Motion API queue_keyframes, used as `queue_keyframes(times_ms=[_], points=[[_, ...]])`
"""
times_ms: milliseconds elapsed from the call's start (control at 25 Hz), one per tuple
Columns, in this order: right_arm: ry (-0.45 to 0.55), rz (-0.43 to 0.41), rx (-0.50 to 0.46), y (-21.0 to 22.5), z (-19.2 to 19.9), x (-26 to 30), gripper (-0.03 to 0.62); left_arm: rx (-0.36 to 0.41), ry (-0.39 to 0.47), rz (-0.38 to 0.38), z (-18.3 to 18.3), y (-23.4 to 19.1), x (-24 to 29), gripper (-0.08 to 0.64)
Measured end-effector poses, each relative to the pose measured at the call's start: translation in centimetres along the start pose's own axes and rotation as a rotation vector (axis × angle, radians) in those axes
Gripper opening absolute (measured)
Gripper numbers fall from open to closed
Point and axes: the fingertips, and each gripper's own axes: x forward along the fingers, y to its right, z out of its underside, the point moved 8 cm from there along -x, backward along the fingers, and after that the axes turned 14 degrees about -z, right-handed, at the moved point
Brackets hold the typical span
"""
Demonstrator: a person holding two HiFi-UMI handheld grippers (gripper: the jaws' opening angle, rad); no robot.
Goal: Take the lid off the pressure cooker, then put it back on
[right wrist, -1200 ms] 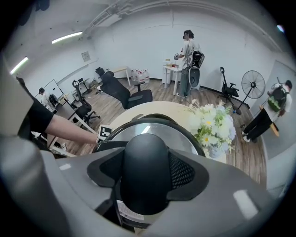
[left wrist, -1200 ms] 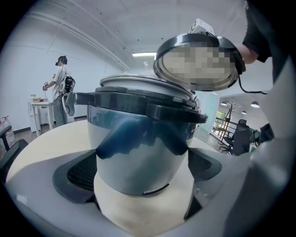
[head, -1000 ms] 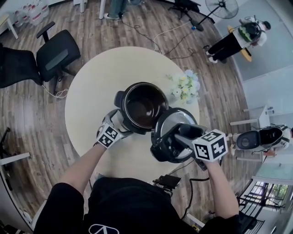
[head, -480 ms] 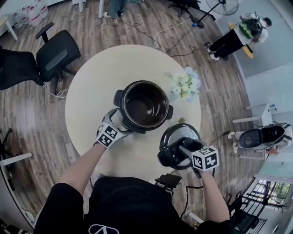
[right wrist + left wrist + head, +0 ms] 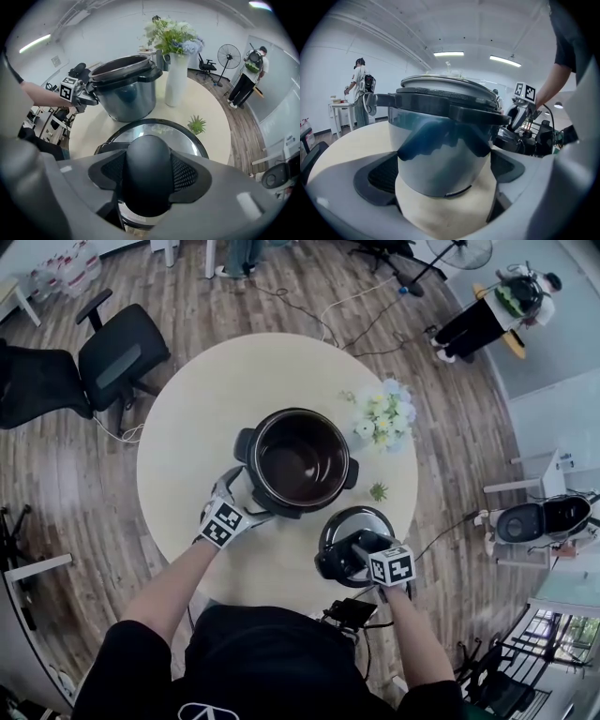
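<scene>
The open steel pressure cooker pot (image 5: pixel 298 460) stands near the middle of the round table (image 5: pixel 197 409). My left gripper (image 5: pixel 242 498) reaches it from the near left and is shut on its dark side handle (image 5: pixel 440 136), with the pot body (image 5: pixel 440 164) close behind. The lid (image 5: pixel 359 526) is low over the table's near right part, to the right of the pot. My right gripper (image 5: pixel 342 559) points steeply down and is shut on its black knob (image 5: pixel 145 173). The shiny lid top (image 5: pixel 159 133) shows beyond the knob. I cannot tell whether the lid touches the table.
A white vase of flowers (image 5: pixel 380 418) stands right of the pot. A tiny green plant (image 5: pixel 378 491) sits just beyond the lid. The table edge runs close behind the lid. Black office chairs (image 5: pixel 117 357) stand at the far left, and a person (image 5: pixel 487 315) at the far right.
My right gripper has carried the lid down and toward the near right edge of the table, away from the pot. The left gripper and the pot have stayed still.
</scene>
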Motion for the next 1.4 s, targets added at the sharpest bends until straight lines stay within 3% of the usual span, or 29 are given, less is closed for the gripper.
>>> queue_keyframes(times_ms=[360,600,800,1400], points=[[-0.048,0.028,0.002,1.2,0.6,5.0,0.287,0.0,0.006,0.001,0.0,0.0,0.0,0.591],[-0.026,0.035,0.02,1.8,1.2,7.2,0.287,-0.001,0.014,0.0,0.1,-0.1,-0.1,0.591],[0.024,0.02,0.047,2.1,1.8,7.7,0.29,-0.002,0.012,0.003,0.0,-0.1,-0.1,0.591],[-0.021,0.03,0.068,2.4,1.9,7.9,0.314,-0.001,0.01,0.0,0.1,-0.1,0.0,0.591]])
